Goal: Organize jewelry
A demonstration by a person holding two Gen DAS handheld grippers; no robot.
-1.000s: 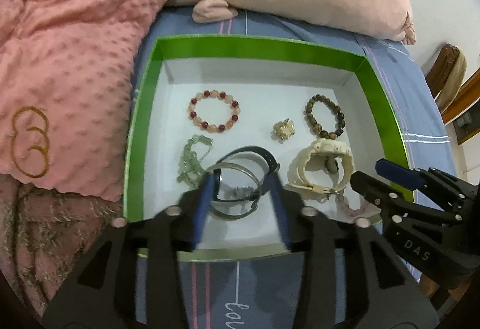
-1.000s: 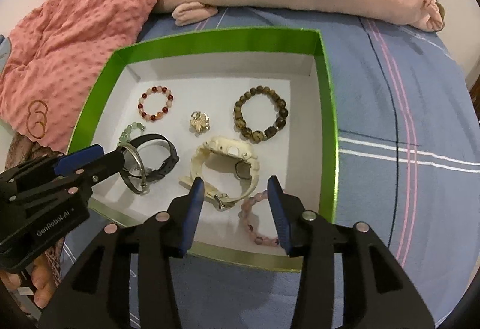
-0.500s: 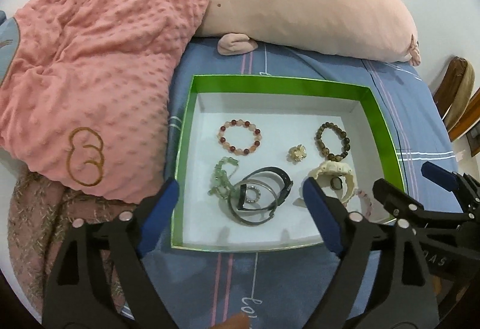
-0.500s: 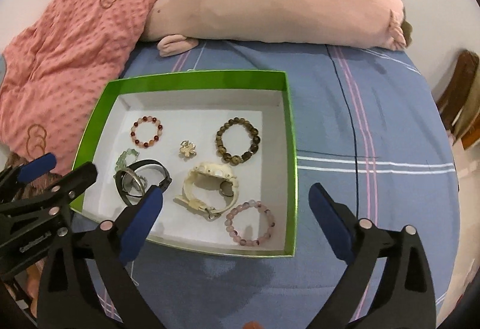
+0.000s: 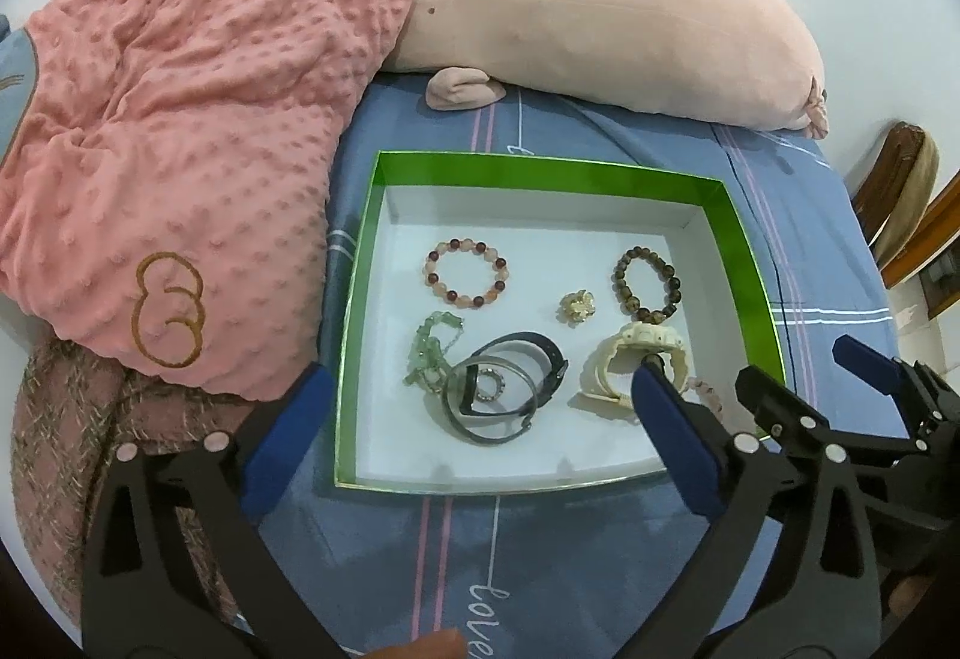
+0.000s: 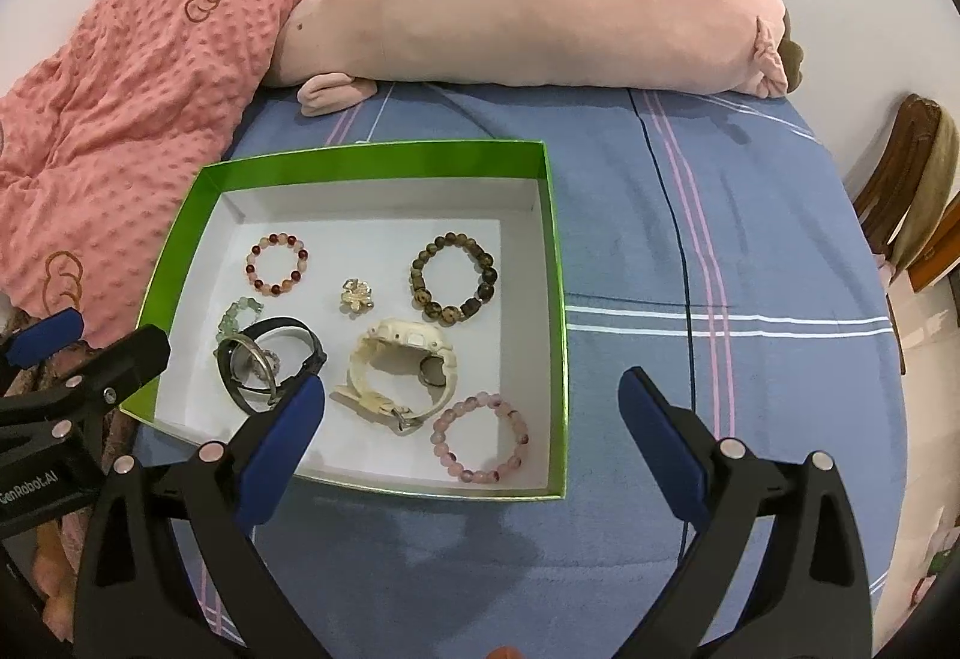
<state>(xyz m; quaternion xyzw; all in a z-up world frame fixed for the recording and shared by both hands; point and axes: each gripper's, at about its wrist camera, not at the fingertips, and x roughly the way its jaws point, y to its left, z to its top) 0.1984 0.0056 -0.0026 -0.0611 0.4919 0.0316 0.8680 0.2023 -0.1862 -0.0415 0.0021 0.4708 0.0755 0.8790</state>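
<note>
A green-walled white box (image 5: pixel 543 172) (image 6: pixel 557 263) lies on the blue bedsheet. In it are a red bead bracelet (image 5: pixel 467 272) (image 6: pixel 277 264), a brown bead bracelet (image 5: pixel 647 285) (image 6: pixel 454 277), a small gold flower piece (image 5: pixel 576 307) (image 6: pixel 356 296), a green bead strand (image 5: pixel 427 350), a black watch with a metal bangle (image 5: pixel 501 393) (image 6: pixel 267 365), a cream watch (image 5: pixel 630 363) (image 6: pixel 401 368) and a pink bead bracelet (image 6: pixel 481 437). My left gripper (image 5: pixel 474 440) and right gripper (image 6: pixel 471 443) are open and empty, held above the box's near edge.
A pink dotted blanket (image 5: pixel 180 119) lies left of the box. A long pink plush pillow (image 6: pixel 528 5) lies behind it. A wooden chair (image 6: pixel 918 179) stands at the right. Blue sheet (image 6: pixel 720 299) stretches right of the box.
Both grippers have opened wide and drawn back and up from the box. The bangle and black watch stay in the box, as does the pink bracelet.
</note>
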